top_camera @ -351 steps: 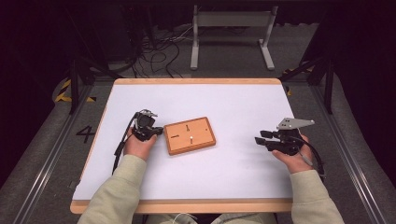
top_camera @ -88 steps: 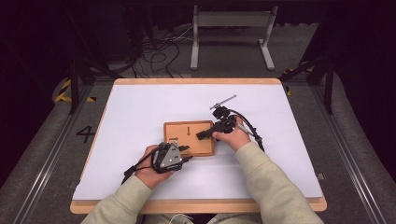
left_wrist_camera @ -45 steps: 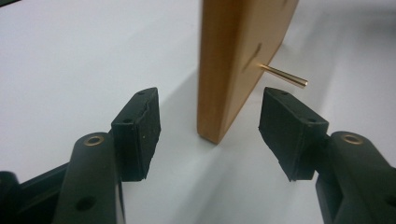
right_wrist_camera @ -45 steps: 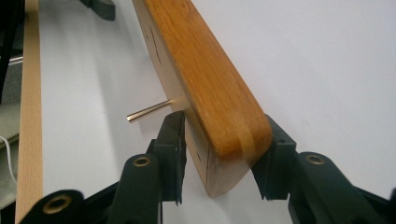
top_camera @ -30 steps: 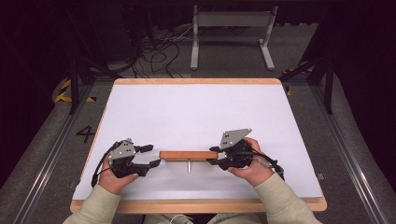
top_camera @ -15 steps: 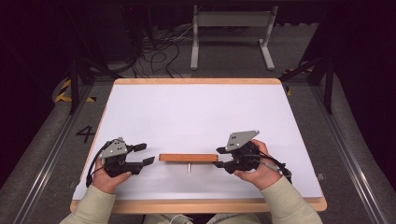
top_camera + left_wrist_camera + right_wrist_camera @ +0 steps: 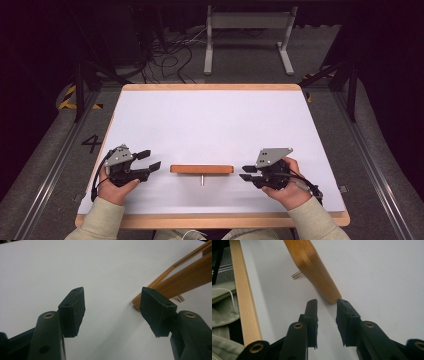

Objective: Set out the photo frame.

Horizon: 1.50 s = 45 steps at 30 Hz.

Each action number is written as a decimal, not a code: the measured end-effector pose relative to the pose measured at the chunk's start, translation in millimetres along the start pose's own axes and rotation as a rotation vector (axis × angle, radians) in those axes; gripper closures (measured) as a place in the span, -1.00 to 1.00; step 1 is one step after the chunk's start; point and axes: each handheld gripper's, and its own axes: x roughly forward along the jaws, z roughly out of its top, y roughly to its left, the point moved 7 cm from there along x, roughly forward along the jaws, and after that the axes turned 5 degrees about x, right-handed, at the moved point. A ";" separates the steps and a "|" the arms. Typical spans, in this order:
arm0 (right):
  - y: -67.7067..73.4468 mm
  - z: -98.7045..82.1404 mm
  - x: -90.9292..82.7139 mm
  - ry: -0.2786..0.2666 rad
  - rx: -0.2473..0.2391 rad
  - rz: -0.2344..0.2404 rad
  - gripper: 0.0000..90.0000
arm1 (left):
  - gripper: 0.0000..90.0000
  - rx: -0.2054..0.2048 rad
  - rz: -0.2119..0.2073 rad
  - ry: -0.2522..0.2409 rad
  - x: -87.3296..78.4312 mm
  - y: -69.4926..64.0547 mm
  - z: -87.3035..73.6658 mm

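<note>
The wooden board (image 7: 201, 169) is stood on edge near the table's (image 7: 215, 115) front edge, between both grippers; the left gripper (image 7: 150, 168) is held open beside its left end; the right gripper (image 7: 247, 173), jaws just narrowed yet empty, is held off its right end.

The left gripper's (image 7: 112, 312) 2 jaws gape over the white table (image 7: 75, 267); wooden board (image 7: 185, 280) perhaps just beside.

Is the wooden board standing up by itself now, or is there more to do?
Looks done: the wooden board stands on edge on the table, propped by its small peg. In hand: nothing; the left gripper and right gripper sit apart from it, the right's jaws just narrowed. Left: probably only withdrawing.
</note>
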 end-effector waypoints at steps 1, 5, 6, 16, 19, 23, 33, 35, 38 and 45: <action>1.0 -1.4 1.3 0.000 0.001 0.007 0.65 | -0.17 -0.002 0.002 -0.002 0.3 0.2 -0.2; 4.3 -5.8 7.3 0.009 0.011 0.033 0.76 | -0.17 0.001 0.008 -0.001 1.5 1.5 0.1; 5.2 -6.9 9.3 0.015 0.016 0.042 0.79 | -0.17 -0.002 0.006 0.002 2.1 1.0 -0.3; 11.0 -15.1 29.6 0.055 0.010 0.084 0.92 | -0.17 -0.009 0.008 0.038 5.4 2.4 -4.6; 10.2 -17.3 35.9 0.065 0.026 0.093 0.95 | -0.17 -0.009 0.013 0.041 5.5 2.9 -4.9; 9.0 -16.7 40.1 0.060 0.028 0.090 1.00 | -0.18 -0.015 0.013 0.047 5.8 3.0 -5.9; 7.8 -11.7 59.3 0.071 0.037 0.080 1.00 | -0.18 -0.012 0.017 0.048 6.0 2.0 -6.2; 6.8 -10.6 60.7 0.069 0.045 0.076 1.00 | -0.18 -0.004 0.019 0.048 5.9 2.5 -6.0; 1.9 -8.0 64.8 0.074 0.081 0.069 1.00 | -0.18 -0.007 0.018 0.049 5.3 2.1 -6.4; -11.2 -3.1 70.2 0.072 0.127 0.050 1.00 | -0.18 0.004 0.026 0.050 4.0 2.7 -8.0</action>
